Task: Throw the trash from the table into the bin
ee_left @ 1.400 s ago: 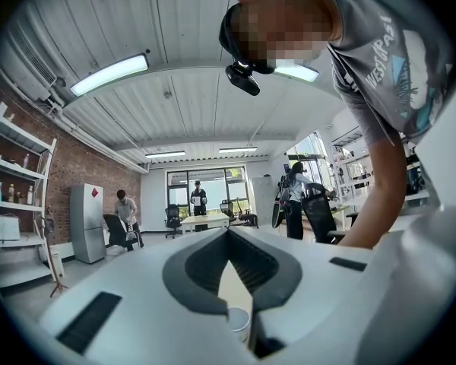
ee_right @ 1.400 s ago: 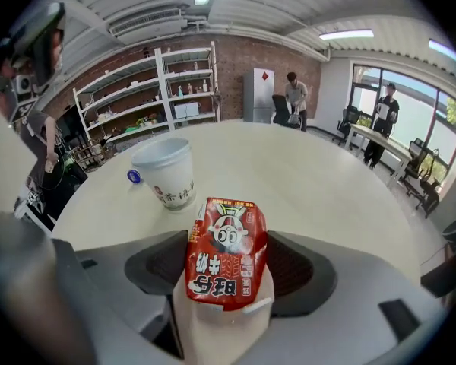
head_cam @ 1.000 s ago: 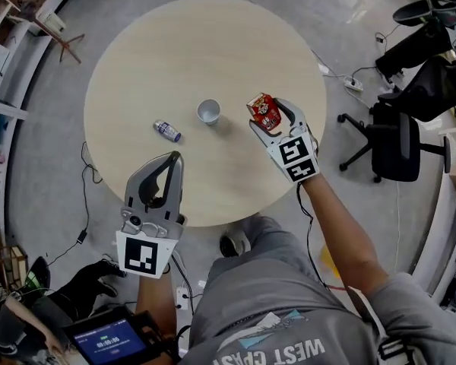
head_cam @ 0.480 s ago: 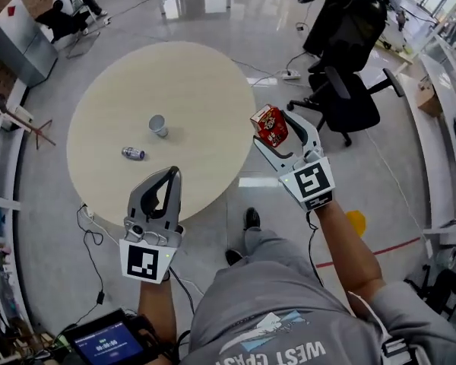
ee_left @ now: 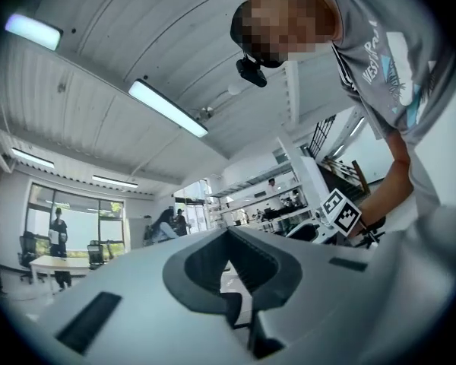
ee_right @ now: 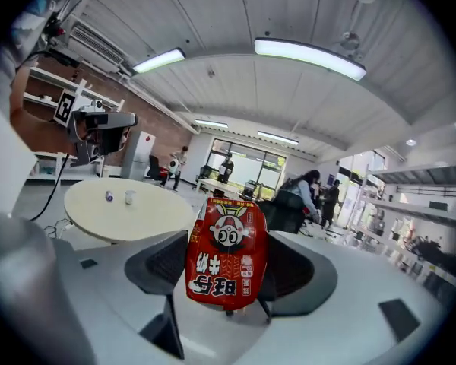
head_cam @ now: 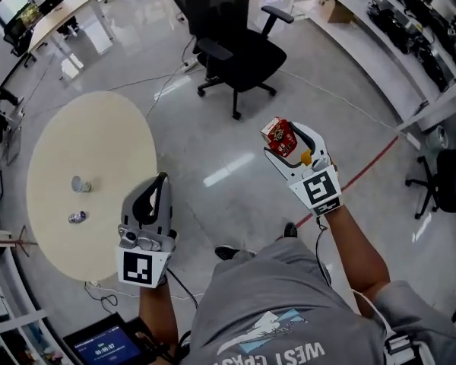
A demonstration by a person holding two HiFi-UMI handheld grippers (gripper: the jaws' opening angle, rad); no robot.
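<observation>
**Red snack packet carried over the floor, no bin in sight**

From above, a grey polished floor [head_cam: 213,128] fills most of the frame. A round pale worktop [head_cam: 99,143] lies at the left, and a black office chair [head_cam: 232,52] stands at top centre. The person, in a grey shirt [head_cam: 273,318], is at the bottom, apart from the worktop. The left tool [head_cam: 161,179], lower left of centre, has its jaws together with nothing between them. The right tool [head_cam: 283,140], right of centre, is clamped on a red snack packet [ee_right: 226,253] over bare floor. A small cup [head_cam: 80,183] and a little bottle [head_cam: 77,217], seemingly on its side, sit on the worktop, left of its middle.

The packet looks light, soft and probably slick, so a pinch across its flat middle should suit it. The cup seems light and easily crushed, so a gentle hold across its wall is wise. The bottle looks stiff but may roll; take it across its middle.
</observation>
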